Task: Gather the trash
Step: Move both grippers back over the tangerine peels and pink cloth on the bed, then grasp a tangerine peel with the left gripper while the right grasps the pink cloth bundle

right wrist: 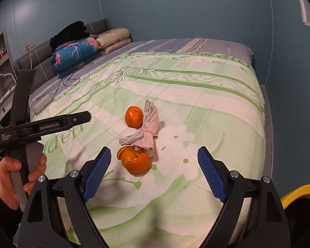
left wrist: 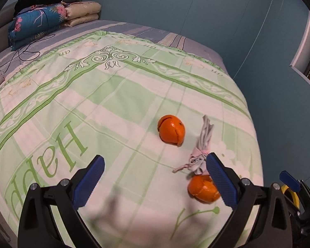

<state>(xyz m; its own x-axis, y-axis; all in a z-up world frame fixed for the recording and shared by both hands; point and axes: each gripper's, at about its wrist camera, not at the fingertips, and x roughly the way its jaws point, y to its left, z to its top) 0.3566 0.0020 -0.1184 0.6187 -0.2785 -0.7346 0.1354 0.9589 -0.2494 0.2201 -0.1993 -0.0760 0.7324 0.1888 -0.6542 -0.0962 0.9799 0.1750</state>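
2 orange peels [right wrist: 136, 161], split open.

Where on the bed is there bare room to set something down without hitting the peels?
Free: the green quilt right of the tied cloth, and the stretch left of it, by the printed lettering. Crowded: mid-quilt, where the far orange peel, the cloth and the near orange peel sit close together, and the headboard end with the folded bedding.

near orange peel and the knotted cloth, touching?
Touching. In the right wrist view the knotted cloth lies with its lower edge on top of the near orange peel, no bedspread visible between them.
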